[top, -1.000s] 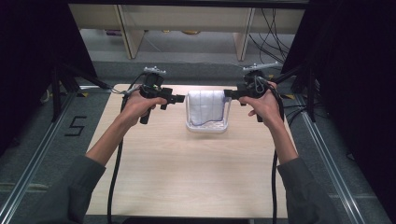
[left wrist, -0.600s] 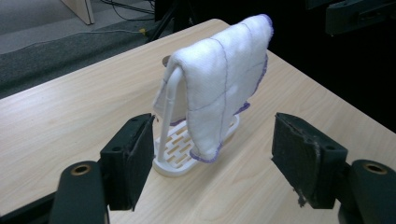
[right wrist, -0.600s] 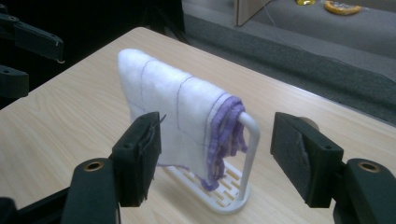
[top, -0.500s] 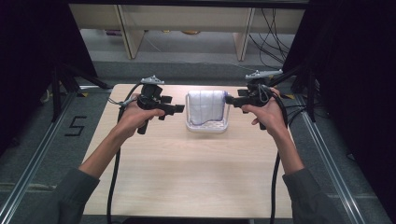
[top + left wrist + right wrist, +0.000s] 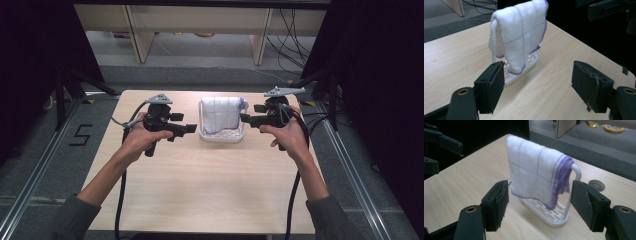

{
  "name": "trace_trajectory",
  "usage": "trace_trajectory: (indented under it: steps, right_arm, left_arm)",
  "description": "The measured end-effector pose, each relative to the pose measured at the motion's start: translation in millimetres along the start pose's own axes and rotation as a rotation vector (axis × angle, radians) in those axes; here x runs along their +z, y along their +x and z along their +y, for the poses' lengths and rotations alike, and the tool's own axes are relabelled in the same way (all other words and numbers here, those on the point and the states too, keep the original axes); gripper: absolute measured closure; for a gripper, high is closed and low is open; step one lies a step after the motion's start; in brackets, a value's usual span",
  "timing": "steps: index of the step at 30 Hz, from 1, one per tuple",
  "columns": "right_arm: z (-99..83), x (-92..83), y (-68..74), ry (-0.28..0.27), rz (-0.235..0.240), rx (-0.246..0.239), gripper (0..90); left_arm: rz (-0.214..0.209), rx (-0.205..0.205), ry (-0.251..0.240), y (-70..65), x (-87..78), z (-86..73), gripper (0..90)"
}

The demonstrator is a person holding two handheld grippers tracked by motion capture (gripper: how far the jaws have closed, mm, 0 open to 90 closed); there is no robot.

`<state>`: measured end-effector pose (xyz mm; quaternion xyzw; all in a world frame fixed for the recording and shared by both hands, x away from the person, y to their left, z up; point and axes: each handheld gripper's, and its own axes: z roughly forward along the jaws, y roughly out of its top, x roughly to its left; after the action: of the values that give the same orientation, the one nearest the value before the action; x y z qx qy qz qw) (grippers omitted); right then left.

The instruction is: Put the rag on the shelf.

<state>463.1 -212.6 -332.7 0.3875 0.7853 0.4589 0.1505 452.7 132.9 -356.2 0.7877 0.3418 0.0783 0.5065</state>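
**High view: both grippers flank the cloth rack, jaws wide and empty**

High view: a white cloth [image 5: 220, 114] hangs over a small white rack [image 5: 221, 135] near the middle of the bench's [image 5: 210, 190] far edge. The left gripper [image 5: 191, 128] points at the rack from its left, the right gripper [image 5: 243, 118] from its right; both are near the rack and apart from it. Each is held in a hand, with a cable trailing toward the near edge.

Left gripper view: the two black jaws stand wide apart with nothing between them; they have just been opening further. Beyond them the cloth [image 5: 520, 37], white with thin purple lines and a purple hem, drapes over the rack's [image 5: 522, 73] upright loop, apart from the pads.

Right gripper view: the jaws stand wide apart and grip nothing. The cloth [image 5: 534, 175] hangs ahead, centred in the gap, its bunched purple edge toward the rack's [image 5: 546, 216] bare post. The slotted base rests on the bench [image 5: 461, 185].
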Motion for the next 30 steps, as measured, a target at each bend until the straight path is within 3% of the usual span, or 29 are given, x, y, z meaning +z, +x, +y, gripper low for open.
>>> trace_trajectory:
  steps: [1, 4, 7, 12, 15, 20, 30]
  right_arm:
    - [-1.2, -0.8, 0.2, -0.009, -0.011, -0.020, 31.7]
    - [-7.8, -2.8, 6.2, -0.007, 0.006, -0.008, 31.7]
    - [-14.5, -2.7, 8.6, -0.005, 0.006, -0.041, 31.6]
    - [-23.5, -5.4, 13.7, 0.014, 0.026, 0.001, 31.4]
    - [-31.3, -4.1, 13.4, -0.005, 0.040, -0.022, 31.4]
    - [-41.8, -4.2, 18.6, 0.013, 0.044, 0.011, 31.4]
    - [-59.8, -0.4, 21.2, 0.017, 0.065, 0.006, 31.4]
  left_arm:
    - [0.008, 0.012, 0.001, -1.6, -0.9, -2.6, 24.8]
    - [0.021, 0.022, -0.007, -5.3, -2.7, -9.2, 22.5]
    - [0.001, 0.019, -0.005, -8.0, -2.9, -16.1, 22.2]
    - [-0.002, 0.028, -0.006, -13.4, -3.8, -22.3, 21.8]
    - [-0.011, 0.039, -0.004, -17.4, -4.4, -27.0, 21.8]
    - [-0.007, 0.054, 0.002, -22.2, -3.5, -35.6, 21.9]
    - [-0.007, 0.061, 0.019, -25.0, -4.4, -54.6, 21.9]
